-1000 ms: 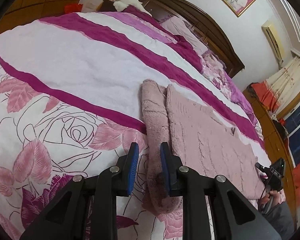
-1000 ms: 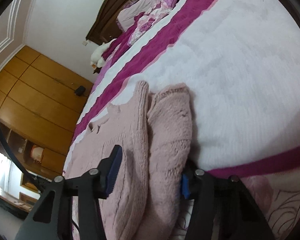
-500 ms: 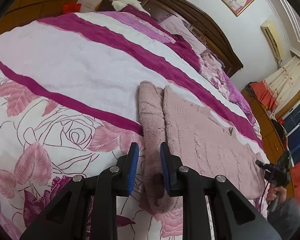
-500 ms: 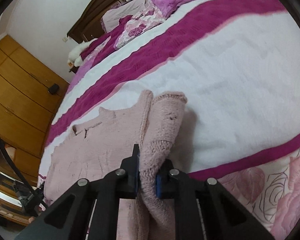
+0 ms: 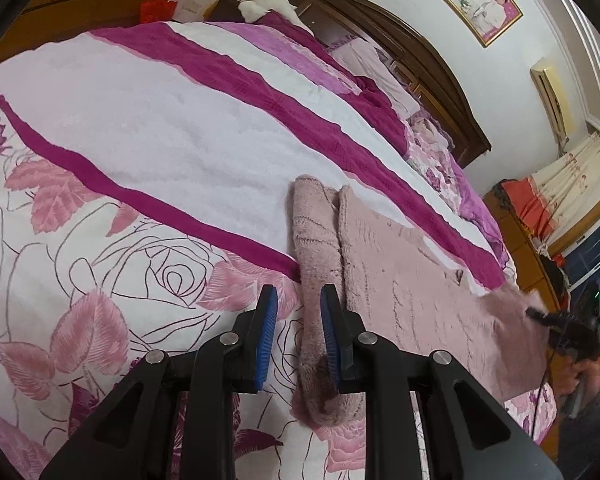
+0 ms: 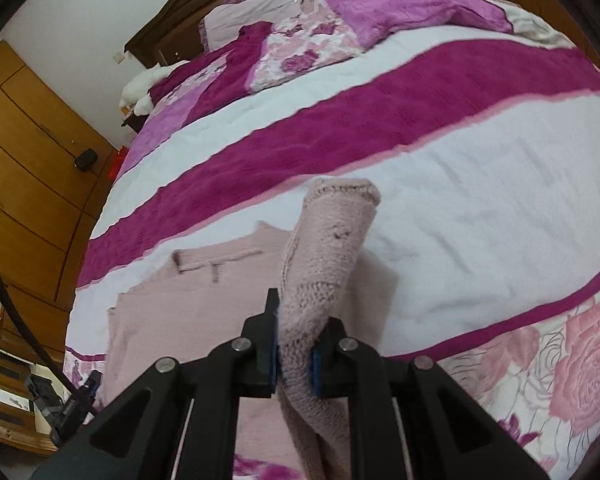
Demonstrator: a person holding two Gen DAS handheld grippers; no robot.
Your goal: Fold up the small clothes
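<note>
A dusty-pink knitted sweater (image 5: 412,280) lies flat on the bed, front down the right half of the left wrist view. Its left sleeve (image 5: 316,264) lies folded along the body's edge. My left gripper (image 5: 298,334) is open, its jaws a narrow gap apart, and hovers over the lower part of that sleeve without holding it. My right gripper (image 6: 296,354) is shut on the other sleeve (image 6: 328,248) and lifts it off the bed, with the cuff raised ahead of the jaws. The sweater's body (image 6: 188,304) lies flat to the left below it.
The bed (image 5: 148,128) has a white, magenta-striped, rose-printed cover. Pillows (image 6: 256,20) and a dark wooden headboard (image 5: 412,52) are at the far end. A wooden wardrobe (image 6: 28,152) stands beside the bed. The other handheld gripper (image 5: 568,328) shows at the sweater's right edge.
My right gripper closed on the sleeve and raised it off the bed. My left gripper drew back slightly, still open over the left sleeve.
</note>
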